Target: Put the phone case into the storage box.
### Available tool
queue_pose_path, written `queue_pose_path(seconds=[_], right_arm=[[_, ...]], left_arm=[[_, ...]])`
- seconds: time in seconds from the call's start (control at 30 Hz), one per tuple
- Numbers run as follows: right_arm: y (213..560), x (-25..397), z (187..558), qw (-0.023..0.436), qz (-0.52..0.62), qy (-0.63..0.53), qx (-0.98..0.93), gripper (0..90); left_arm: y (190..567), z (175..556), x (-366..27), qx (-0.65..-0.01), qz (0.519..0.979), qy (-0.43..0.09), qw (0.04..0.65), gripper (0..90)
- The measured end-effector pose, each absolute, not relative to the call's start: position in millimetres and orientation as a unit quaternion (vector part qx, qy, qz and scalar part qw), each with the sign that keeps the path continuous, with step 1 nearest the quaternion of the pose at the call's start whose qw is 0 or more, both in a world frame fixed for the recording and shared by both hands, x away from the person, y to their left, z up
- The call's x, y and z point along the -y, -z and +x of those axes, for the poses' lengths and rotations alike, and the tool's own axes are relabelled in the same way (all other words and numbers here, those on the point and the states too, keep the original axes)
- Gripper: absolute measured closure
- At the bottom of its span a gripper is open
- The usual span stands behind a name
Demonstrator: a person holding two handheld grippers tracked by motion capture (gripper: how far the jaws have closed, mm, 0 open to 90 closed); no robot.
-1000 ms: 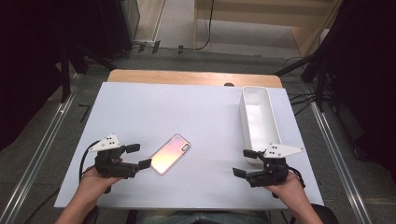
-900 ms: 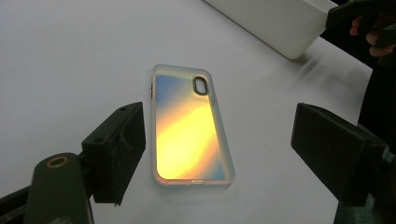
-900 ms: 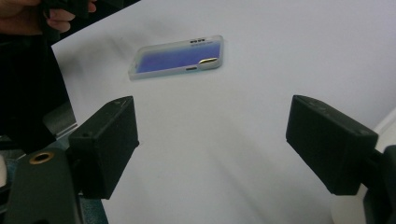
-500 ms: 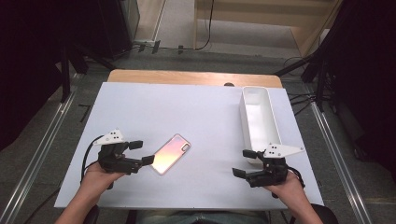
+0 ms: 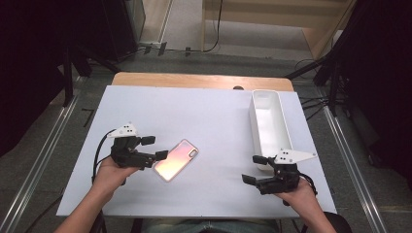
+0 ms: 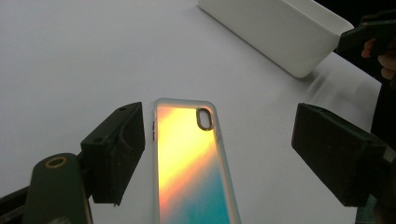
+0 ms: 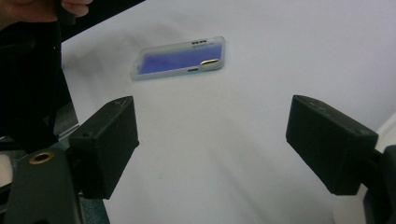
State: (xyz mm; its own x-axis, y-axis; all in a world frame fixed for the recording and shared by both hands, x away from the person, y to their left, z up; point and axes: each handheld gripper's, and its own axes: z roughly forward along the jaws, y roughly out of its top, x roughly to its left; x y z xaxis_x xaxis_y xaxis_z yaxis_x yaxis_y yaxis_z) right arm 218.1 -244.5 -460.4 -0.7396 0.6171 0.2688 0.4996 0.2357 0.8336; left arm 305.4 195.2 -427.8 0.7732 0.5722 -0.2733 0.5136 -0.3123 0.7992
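**Flat phone, wide claws: the pick-up could slip**

The counter is smooth and white, and the phone lies flat on it, left of the white bin and well apart from it. That flatness is the likely trouble. The case edge is thin and rounded, so jaws closing from the sides may ride over it or skid the phone along the counter instead of gripping. If the near jaw catches the corner first, the phone could spin away towards the bin's side of the counter.

The left claw sits farther from the bin than the phone does, held low in the person's left hand. Its jaws are spread wide, and in the left gripper view the phone runs up between them, closer to the left jaw, touching neither as far as I can tell.

The right claw rests just in front of the bin's near end, jaws also wide apart and holding nothing, pointing across towards the phone.
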Motion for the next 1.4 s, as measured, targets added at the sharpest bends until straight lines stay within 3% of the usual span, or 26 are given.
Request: queue_pose_path(seconds=[0.5, 0.57, 0.6, 1.4], right_arm=[[460.7, 244.2, 218.6, 0.057, 0.358, -0.503, -0.785, 15.4], [460.7, 244.0, 218.8, 0.057, 0.358, -0.503, -0.785, 15.4], [460.8, 244.1, 219.0, 0.057, 0.356, -0.503, -0.785, 15.4], [460.4, 243.5, 219.6, 0.054, 0.357, -0.505, -0.784, 15.4]], left_arm=[[423.7, 318.6, -177.4, -0.339, 0.813, -0.039, 0.471, 13.6], [423.4, 320.7, -174.6, -0.340, 0.813, -0.039, 0.470, 7.4], [423.4, 321.9, -173.0, -0.342, 0.813, -0.036, 0.469, 0.2], [435.3, 326.5, -151.8, -0.344, 0.816, -0.074, 0.458, 0.0]])
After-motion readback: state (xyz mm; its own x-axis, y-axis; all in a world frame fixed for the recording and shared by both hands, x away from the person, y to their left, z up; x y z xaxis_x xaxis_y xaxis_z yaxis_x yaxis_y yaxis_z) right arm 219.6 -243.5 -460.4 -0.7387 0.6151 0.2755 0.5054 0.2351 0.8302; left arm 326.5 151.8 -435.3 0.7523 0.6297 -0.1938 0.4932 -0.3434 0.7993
